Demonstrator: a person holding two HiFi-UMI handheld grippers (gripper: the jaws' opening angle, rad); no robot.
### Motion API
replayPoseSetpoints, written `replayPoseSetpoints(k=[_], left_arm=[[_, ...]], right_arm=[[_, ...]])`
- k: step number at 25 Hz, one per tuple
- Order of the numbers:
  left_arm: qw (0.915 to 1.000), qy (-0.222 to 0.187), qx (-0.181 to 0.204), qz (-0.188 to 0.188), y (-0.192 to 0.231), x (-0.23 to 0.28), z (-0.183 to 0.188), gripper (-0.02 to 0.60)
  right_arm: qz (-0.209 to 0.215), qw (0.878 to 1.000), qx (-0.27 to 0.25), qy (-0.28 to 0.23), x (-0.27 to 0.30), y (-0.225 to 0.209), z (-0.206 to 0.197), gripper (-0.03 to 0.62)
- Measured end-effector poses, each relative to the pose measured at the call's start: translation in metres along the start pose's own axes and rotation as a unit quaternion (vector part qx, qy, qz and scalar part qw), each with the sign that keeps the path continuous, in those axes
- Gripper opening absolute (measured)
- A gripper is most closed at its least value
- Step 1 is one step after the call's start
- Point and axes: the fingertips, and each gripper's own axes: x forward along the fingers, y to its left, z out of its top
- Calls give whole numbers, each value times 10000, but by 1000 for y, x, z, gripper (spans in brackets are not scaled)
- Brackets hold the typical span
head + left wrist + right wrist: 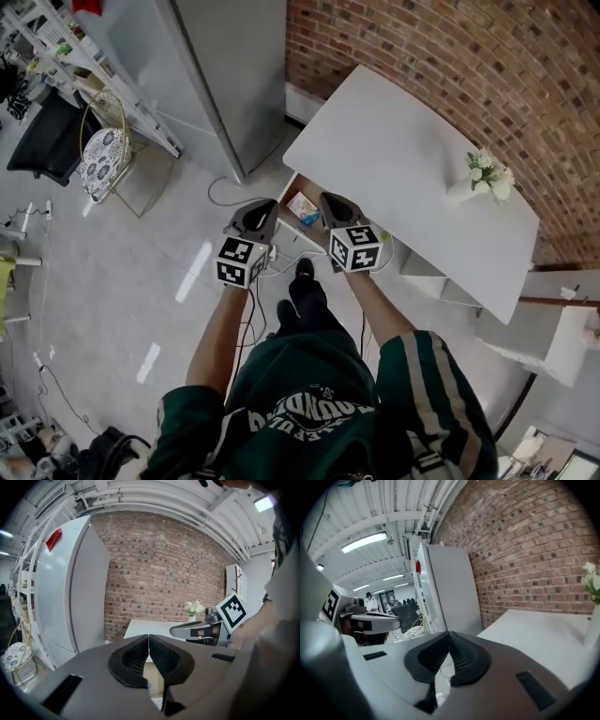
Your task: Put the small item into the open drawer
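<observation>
In the head view a wooden drawer [292, 190] stands pulled out from under the white table [403, 159]. A small white and blue item [303, 207] lies inside it. My left gripper [266, 205] hovers just left of the drawer's front, and my right gripper [329, 199] hovers over its right side. Both point toward the table. In the left gripper view the jaws [148, 637] are shut with nothing between them. The right gripper's jaws [449, 633] are likewise shut and empty. Each gripper shows in the other's view: the right gripper [197, 631] and the left gripper [370, 620].
A vase of white flowers [487, 176] stands on the table near the brick wall [450, 56]. A tall grey cabinet [234, 66] stands left of the table. A wire chair with a patterned cushion [101, 155] and floor cables [225, 192] lie further left.
</observation>
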Motion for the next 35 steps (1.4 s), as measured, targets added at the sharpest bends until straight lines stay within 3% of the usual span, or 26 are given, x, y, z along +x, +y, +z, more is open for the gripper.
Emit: replayPoseSetpoints(k=[5, 12, 35], left_arm=[[9984, -432, 357, 76, -3, -17, 44, 17], [9948, -826, 587, 85, -6, -41, 82, 17], [9956, -768, 534, 109, -14, -49, 73, 17]], right_arm=[[58, 9963, -589, -626, -28, 17, 57, 25], [47, 9903, -710, -1194, -57, 42, 101, 25], [76, 9902, -750, -1175, -67, 50, 97, 25]])
